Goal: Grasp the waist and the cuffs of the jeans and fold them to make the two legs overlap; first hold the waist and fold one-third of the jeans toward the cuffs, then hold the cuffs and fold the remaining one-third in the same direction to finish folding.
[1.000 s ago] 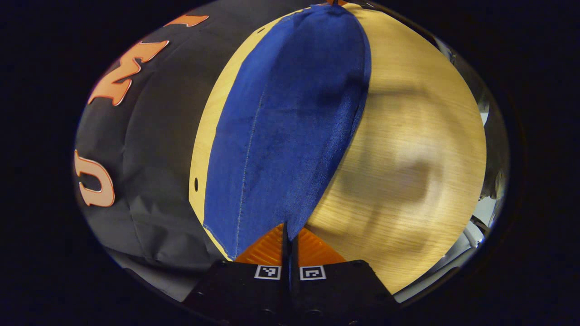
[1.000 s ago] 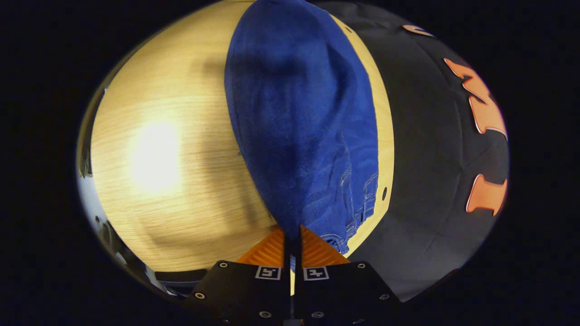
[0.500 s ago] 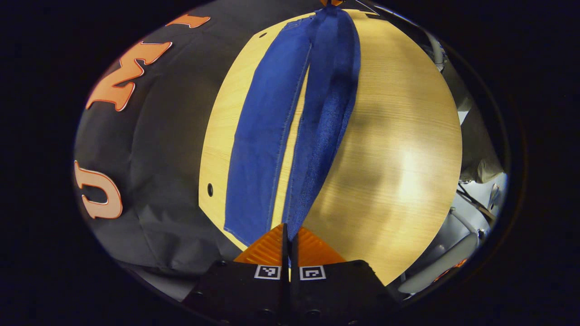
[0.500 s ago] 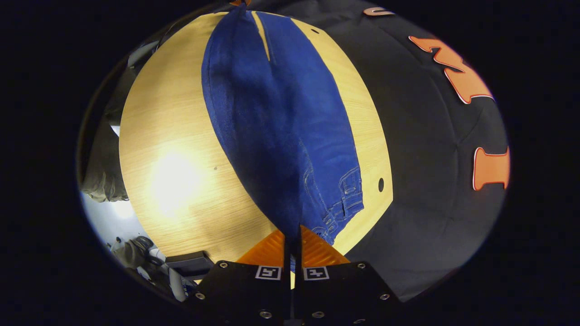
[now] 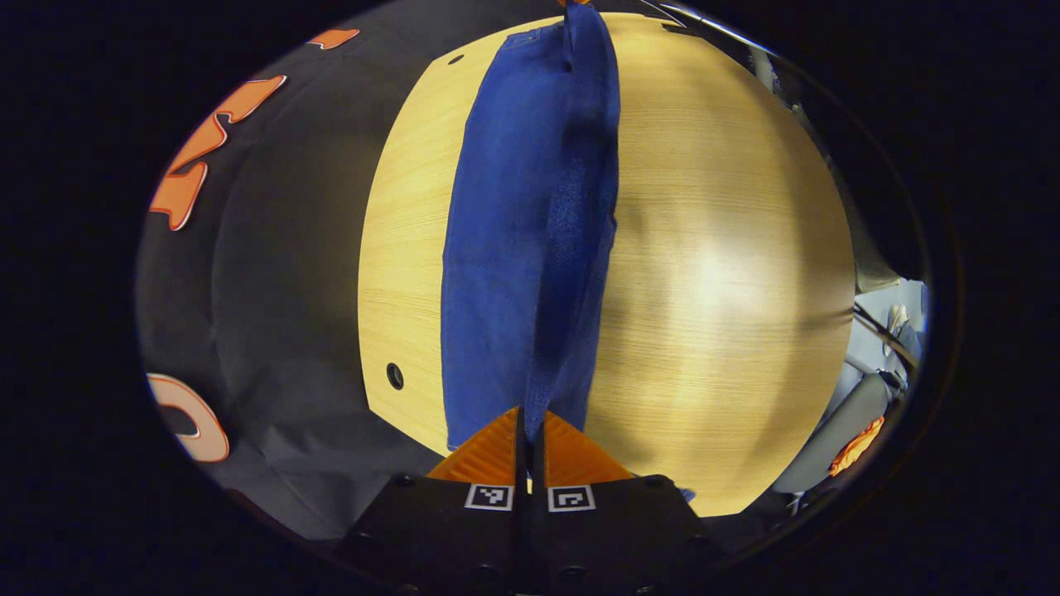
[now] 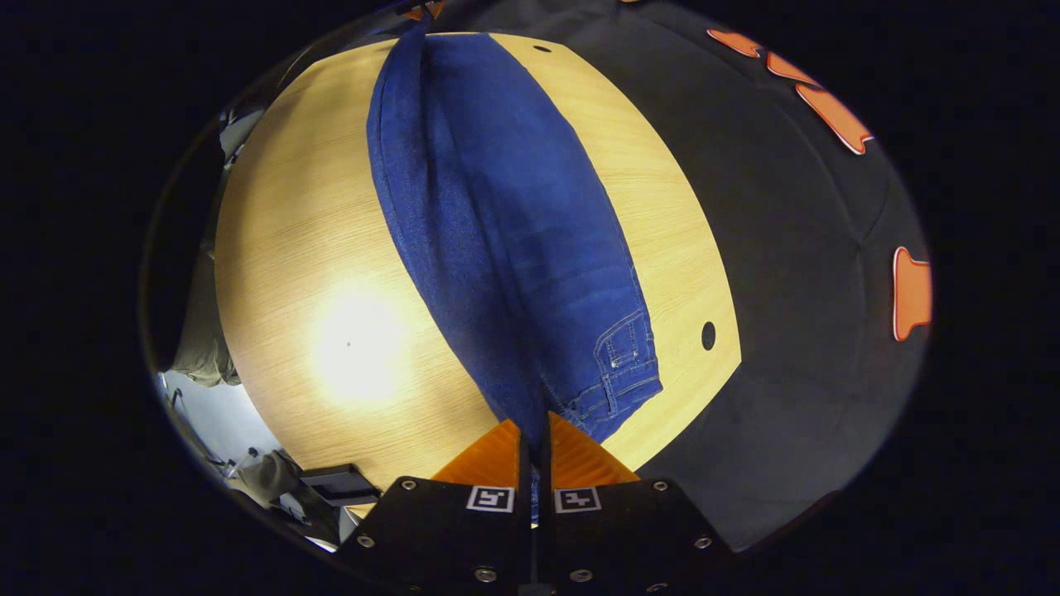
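Observation:
Blue jeans (image 5: 513, 248) stretch lengthwise over a light wooden table (image 5: 729, 273). In the left gripper view my left gripper (image 5: 530, 426) is shut on the cuff end, and the raised leg hangs over the other leg, which lies flat. In the right gripper view my right gripper (image 6: 534, 430) is shut on the waist end of the jeans (image 6: 505, 240), whose pocket and belt loops lie just right of the fingers. The lifted edge runs as a fold along the jeans' left side. The far gripper appears as a small tip (image 6: 424, 12) at the top.
The table has a small round hole near each end (image 5: 395, 376) (image 6: 708, 335). Black cloth wall (image 5: 273, 273) borders the table's far long side. Past the near edge lie grey equipment and cables (image 5: 853, 414) and a dark box (image 6: 331, 484).
Both grippers have carried the lifted leg and waist edge across toward the wall side. The gap between the two legs has closed, and the raised leg now overlaps the flat one.

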A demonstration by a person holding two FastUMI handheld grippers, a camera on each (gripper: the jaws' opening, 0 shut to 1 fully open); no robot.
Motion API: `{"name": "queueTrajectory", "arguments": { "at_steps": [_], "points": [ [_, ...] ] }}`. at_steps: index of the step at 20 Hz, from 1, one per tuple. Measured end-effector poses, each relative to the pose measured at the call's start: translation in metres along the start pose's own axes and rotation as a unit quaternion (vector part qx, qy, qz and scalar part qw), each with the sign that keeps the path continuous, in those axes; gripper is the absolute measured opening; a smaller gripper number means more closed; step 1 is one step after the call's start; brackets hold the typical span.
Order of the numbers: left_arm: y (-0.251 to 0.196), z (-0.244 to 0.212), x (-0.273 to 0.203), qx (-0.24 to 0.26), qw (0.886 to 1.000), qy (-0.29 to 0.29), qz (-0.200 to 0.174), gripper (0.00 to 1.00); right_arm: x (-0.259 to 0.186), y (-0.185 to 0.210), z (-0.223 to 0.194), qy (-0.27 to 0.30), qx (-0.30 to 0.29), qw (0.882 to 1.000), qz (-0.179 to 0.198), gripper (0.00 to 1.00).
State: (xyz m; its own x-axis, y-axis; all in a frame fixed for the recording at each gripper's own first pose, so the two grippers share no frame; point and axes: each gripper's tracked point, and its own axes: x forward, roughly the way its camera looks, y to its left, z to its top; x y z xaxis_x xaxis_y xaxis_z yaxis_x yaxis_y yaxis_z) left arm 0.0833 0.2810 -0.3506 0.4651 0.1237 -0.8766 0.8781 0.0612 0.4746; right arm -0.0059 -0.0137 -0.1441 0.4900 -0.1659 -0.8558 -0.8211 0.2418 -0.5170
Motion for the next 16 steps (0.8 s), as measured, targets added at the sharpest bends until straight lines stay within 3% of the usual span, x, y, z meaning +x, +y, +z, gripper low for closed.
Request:
{"name": "queueTrajectory", "arguments": {
  "at_steps": [3,7,10,14,15,16],
  "points": [
    [0.031,-0.002,0.022,0.006,1.0,0.004,-0.02,0.01,0.019,-0.021,0.011,0.01,0.016,1.0,0.014,0.04],
    [0.062,0.003,0.062,0.05,0.998,0.014,-0.047,0.01,0.051,-0.05,0.025,0.031,0.066,0.997,0.021,0.04],
    [0.078,0.014,0.087,0.063,0.996,0.018,-0.052,0.01,0.076,-0.072,0.035,0.042,0.087,0.995,0.012,0.04],
    [0.096,0.028,0.11,0.072,0.996,0.017,-0.045,0.03,0.105,-0.082,0.041,0.063,0.126,0.99,0.029,0.04],
    [0.094,0.03,0.114,0.066,0.996,0.019,-0.052,0.04,0.108,-0.088,0.042,0.065,0.134,0.989,0.022,0.05],
    [0.094,0.03,0.117,0.059,0.996,0.019,-0.057,0.06,0.113,-0.092,0.043,0.065,0.146,0.987,0.019,0.12]
  ]
}}
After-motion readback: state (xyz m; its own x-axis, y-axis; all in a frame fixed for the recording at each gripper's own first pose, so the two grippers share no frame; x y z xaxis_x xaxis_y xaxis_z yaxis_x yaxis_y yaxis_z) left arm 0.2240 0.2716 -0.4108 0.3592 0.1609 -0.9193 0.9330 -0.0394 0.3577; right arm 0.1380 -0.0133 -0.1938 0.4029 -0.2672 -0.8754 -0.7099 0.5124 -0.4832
